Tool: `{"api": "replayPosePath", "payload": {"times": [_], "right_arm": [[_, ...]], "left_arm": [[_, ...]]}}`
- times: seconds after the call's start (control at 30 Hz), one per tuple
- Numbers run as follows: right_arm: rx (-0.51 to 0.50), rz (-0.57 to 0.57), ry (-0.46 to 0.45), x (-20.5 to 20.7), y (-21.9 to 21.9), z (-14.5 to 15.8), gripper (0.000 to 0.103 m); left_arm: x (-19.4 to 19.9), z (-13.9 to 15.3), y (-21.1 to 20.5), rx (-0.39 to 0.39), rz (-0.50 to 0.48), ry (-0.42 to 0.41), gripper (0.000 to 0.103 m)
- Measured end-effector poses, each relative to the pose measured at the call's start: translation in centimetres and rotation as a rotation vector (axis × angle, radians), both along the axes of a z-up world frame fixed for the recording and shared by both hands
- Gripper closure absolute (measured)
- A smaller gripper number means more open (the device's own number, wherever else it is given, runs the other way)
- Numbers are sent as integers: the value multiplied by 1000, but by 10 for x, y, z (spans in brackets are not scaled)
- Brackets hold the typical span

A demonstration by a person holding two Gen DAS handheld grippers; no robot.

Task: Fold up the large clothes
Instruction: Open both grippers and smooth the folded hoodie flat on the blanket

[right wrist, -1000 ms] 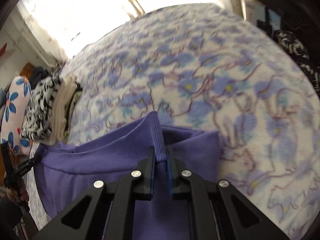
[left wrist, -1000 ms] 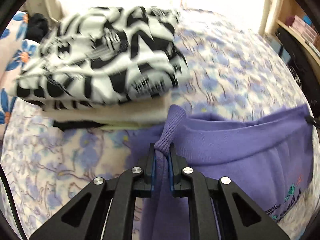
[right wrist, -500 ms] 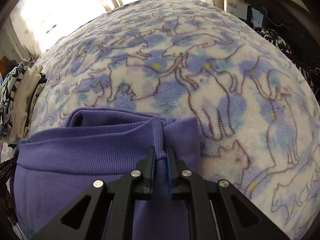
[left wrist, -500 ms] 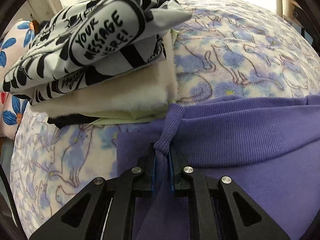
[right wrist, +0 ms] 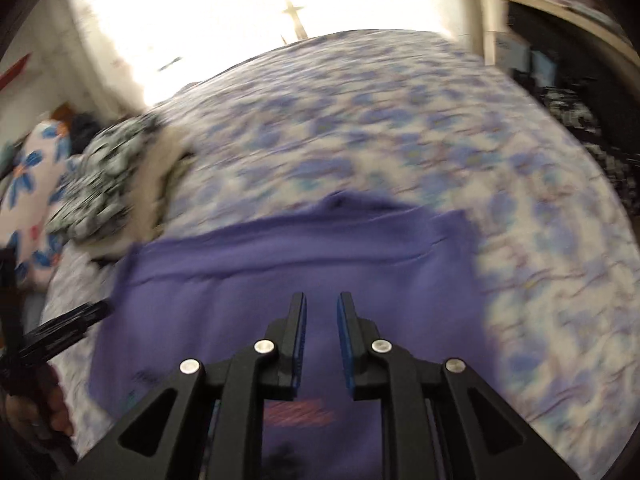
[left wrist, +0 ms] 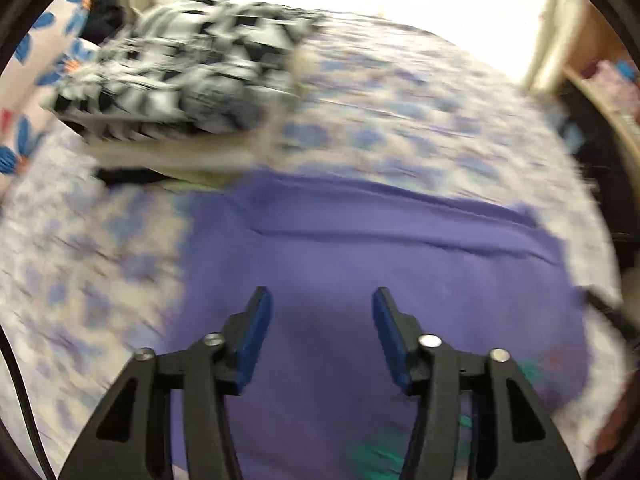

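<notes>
I am letting go: the left gripper (left wrist: pixel 320 300) and right gripper (right wrist: pixel 322 304), jaws just parting and empty, are hovering over the purple garment (left wrist: pixel 360 260) lying folded on the floral bedspread (left wrist: pixel 400 100); I am lifting clear without snagging it.

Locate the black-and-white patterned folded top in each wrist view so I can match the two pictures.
Left wrist: black-and-white patterned folded top sits upper left, topping a stack.
Right wrist: it lies at the left edge, middle height.
Shared landmark: purple knit sweatshirt, lying flat on the bed in both.
</notes>
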State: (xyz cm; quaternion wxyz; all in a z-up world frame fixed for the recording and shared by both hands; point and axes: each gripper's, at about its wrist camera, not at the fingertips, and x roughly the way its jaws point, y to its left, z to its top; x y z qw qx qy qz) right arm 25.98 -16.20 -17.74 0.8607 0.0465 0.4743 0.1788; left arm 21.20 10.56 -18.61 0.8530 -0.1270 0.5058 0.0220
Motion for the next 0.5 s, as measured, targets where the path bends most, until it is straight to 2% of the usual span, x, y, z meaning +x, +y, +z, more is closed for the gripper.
{"api": "replayPosePath", "payload": {"times": [0.03,0.07,0.17,0.27,0.33,0.37,0.43,0.5], "right_arm": [[8,35,0,-7,13,-3,88],[15,68,4,-14,27,-9,88],[23,108,51,-23,54,-34,87],[-41,137,34,-25,61,-54,88],[-53,143,32,-22,51,-59,93],[-51,137,32,-19,41,-60,103],[-32,103,27,-14,12,-59,103],[-78,65,2,-14,-8,-57,103]], "left_arm": [[-5,-1,-10,-41,-18,-4,76],[-9,-5,-22,-86,-40,-4,81],[-15,-30,-47,-123,-67,40,84],[-18,-47,-59,-44,-117,44,85],[-20,-52,-61,5,-164,45,87],[-20,-54,-60,23,-182,43,89],[-21,-56,-52,22,-191,48,90],[-19,-55,-41,3,-184,56,93]]}}
